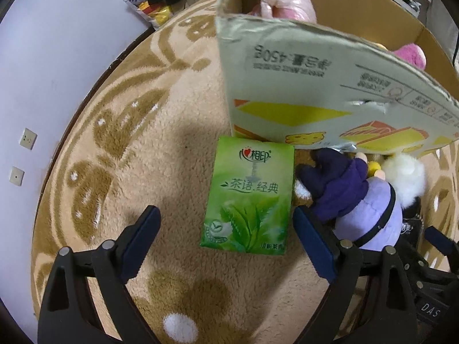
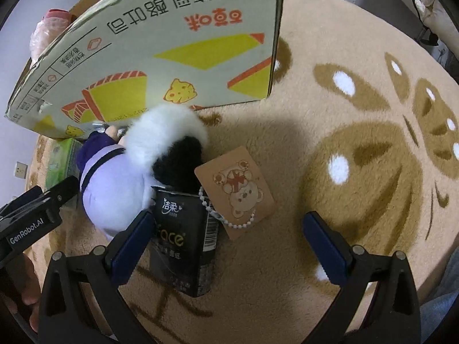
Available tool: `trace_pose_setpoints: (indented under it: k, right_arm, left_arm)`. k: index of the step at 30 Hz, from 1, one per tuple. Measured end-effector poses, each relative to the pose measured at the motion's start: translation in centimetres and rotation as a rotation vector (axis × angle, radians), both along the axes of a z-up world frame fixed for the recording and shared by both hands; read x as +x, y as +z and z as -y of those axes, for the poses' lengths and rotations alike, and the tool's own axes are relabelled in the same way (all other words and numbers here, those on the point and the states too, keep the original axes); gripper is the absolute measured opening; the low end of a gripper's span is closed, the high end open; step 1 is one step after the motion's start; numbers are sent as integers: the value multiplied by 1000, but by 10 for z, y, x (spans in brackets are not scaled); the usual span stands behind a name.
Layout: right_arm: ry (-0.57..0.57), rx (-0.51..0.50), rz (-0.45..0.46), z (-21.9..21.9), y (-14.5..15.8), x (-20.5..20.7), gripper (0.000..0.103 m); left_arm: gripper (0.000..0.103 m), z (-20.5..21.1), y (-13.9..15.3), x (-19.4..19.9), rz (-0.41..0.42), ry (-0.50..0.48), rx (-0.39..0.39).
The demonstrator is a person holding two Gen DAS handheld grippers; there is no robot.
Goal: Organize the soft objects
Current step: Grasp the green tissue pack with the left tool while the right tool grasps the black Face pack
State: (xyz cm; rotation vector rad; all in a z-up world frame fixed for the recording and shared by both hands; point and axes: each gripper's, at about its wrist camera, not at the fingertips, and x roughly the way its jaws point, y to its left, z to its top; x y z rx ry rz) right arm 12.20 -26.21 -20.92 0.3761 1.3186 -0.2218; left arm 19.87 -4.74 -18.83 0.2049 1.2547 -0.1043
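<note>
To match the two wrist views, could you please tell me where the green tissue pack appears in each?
Left wrist: green tissue pack centre, flat on the rug between the open jaws.
Right wrist: only a sliver at far left, behind the purple plush doll.
Shared landmark: the cardboard box.

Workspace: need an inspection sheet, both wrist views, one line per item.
Surface: beige rug with brown pattern.
Job's things: green tissue pack flat on rug; purple plush beside it; white-and-black plush touching purple one; black tissue pack; pink plush in box.
Clutter: card tag on bead chain.
Grippers: left tongs open around green pack; right tongs open, black pack by left finger.
Cables: nothing seen.
Surroundings: wall sockets; snack bag.
</note>
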Motion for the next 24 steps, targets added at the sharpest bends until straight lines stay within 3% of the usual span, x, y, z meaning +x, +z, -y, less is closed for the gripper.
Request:
trace_pose_setpoints:
  k: [8, 10, 13, 17, 24]
  right_arm:
    - [-1, -72, -34, -10, 1, 2, 103]
    - [-28, -77, -38, -8, 1, 0, 102]
    - [-26, -79, -31, -7, 4, -4, 94]
    - [7, -78, -24, -8, 11, -9, 71]
    - [45, -81, -19, -28, 17, -16, 45]
  left_arm:
    - [70, 8, -1, -8, 8, -32, 6]
    - [58, 8, 0, -10, 7, -41, -17]
    - [54, 9, 1, -15, 11, -51, -22]
    - [54, 9, 4, -22, 25, -47, -6]
    - [53, 5, 16, -35, 50, -22, -9]
